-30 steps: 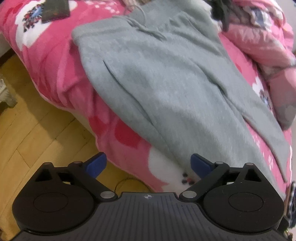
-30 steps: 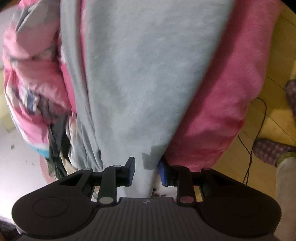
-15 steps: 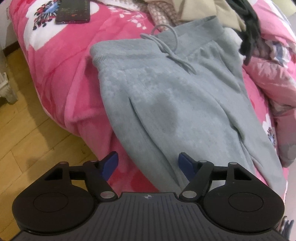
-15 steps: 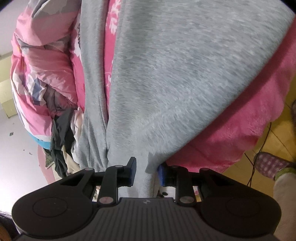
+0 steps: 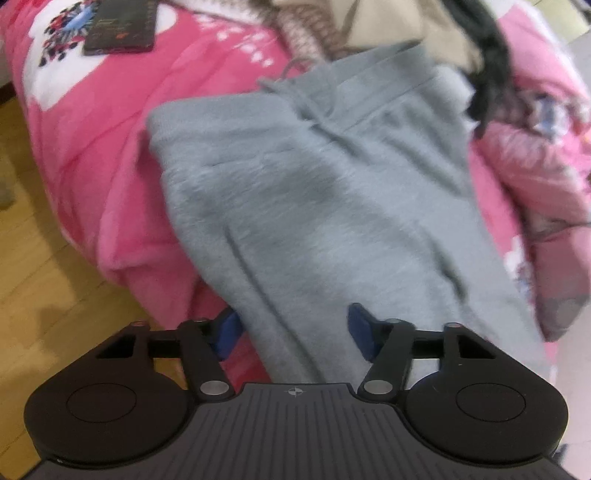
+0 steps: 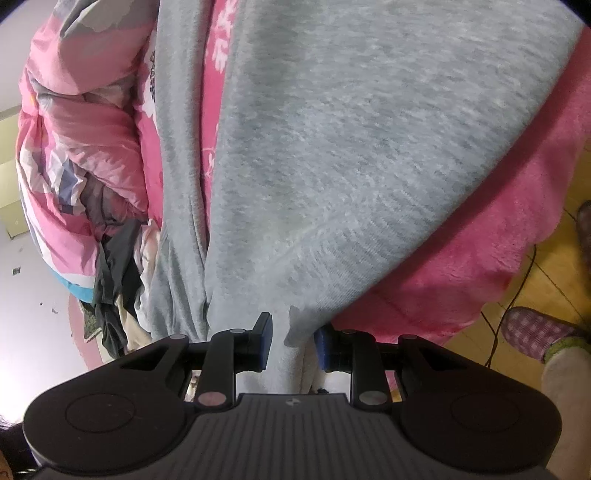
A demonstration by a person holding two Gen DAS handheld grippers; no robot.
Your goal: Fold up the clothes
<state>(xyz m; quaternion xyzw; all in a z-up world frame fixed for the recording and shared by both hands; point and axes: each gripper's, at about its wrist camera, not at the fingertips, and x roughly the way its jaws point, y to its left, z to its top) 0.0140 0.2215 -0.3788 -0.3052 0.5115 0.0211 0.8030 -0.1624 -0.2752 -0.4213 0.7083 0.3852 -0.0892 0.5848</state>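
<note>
Grey sweatpants (image 5: 332, 206) lie spread on a pink floral blanket (image 5: 92, 155), waistband and drawstring at the far end. My left gripper (image 5: 293, 332) hovers over the near side of the pants. Its jaws are closing, with the grey cloth's edge between the blue pads (image 5: 360, 330), which stand apart from each other. In the right wrist view the same sweatpants (image 6: 351, 147) stretch away up the bed. My right gripper (image 6: 292, 343) is shut on a bunched end of a pant leg. The other leg (image 6: 181, 184) lies alongside to the left.
A dark phone (image 5: 118, 31) rests on the blanket at the far left. A heap of clothes (image 5: 406, 33) and a crumpled pink quilt (image 5: 535, 177) fill the far right. Wooden floor (image 5: 44, 295) borders the bed. A person's slippered foot (image 6: 532, 332) and a cable (image 6: 517, 288) are on the floor.
My left gripper has slid along the bed edge toward the waistband, and its jaws have narrowed around the cloth's edge. The right gripper stays clamped on the leg end.
</note>
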